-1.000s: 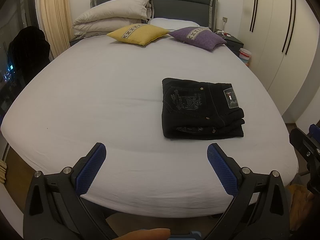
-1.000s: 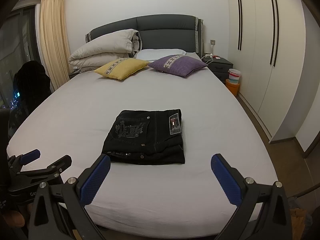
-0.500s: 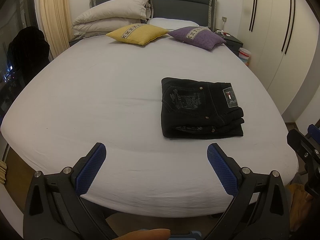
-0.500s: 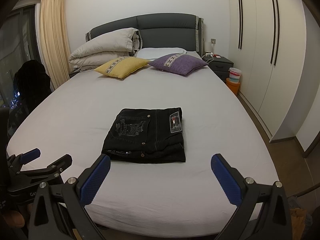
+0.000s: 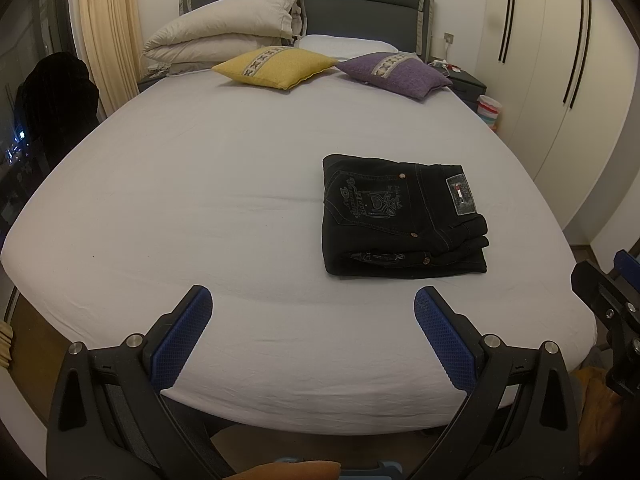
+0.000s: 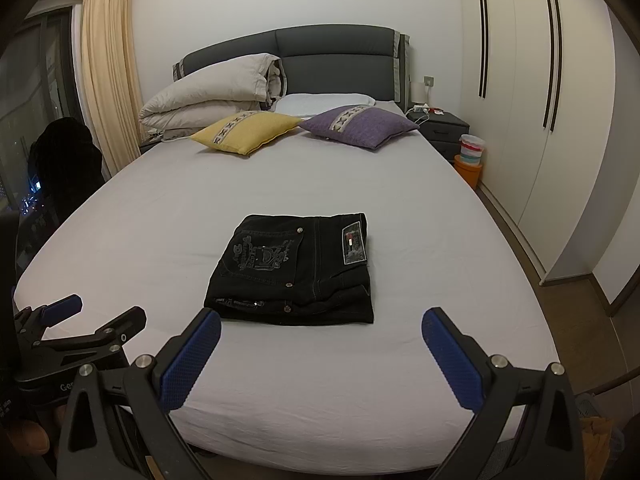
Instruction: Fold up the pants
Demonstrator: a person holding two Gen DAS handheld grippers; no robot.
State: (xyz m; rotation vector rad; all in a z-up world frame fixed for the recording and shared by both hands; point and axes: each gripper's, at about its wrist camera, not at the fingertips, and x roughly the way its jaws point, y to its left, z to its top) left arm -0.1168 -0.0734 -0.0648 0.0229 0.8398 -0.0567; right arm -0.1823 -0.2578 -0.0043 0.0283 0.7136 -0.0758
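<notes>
Black pants [image 5: 400, 216] lie folded into a compact stack on the white bed [image 5: 200, 200], back pocket embroidery and waist label facing up; they also show in the right wrist view [image 6: 296, 272]. My left gripper [image 5: 312, 312] is open and empty, held off the bed's foot edge, left of and nearer than the pants. My right gripper [image 6: 320, 340] is open and empty, hovering over the near edge just in front of the pants. Each gripper shows at the edge of the other's view [image 6: 72, 332].
A yellow cushion [image 5: 276, 66], a purple cushion [image 5: 396, 74] and a folded duvet [image 5: 224, 32] lie at the headboard. A nightstand [image 6: 438, 126] and stacked tubs [image 6: 470, 156] stand right of the bed by the wardrobe [image 6: 540, 80]. A dark chair [image 6: 64, 164] stands left.
Both grippers have drifted very slightly; the pants sit a touch lower in the right wrist view. Nothing was gripped or released.
</notes>
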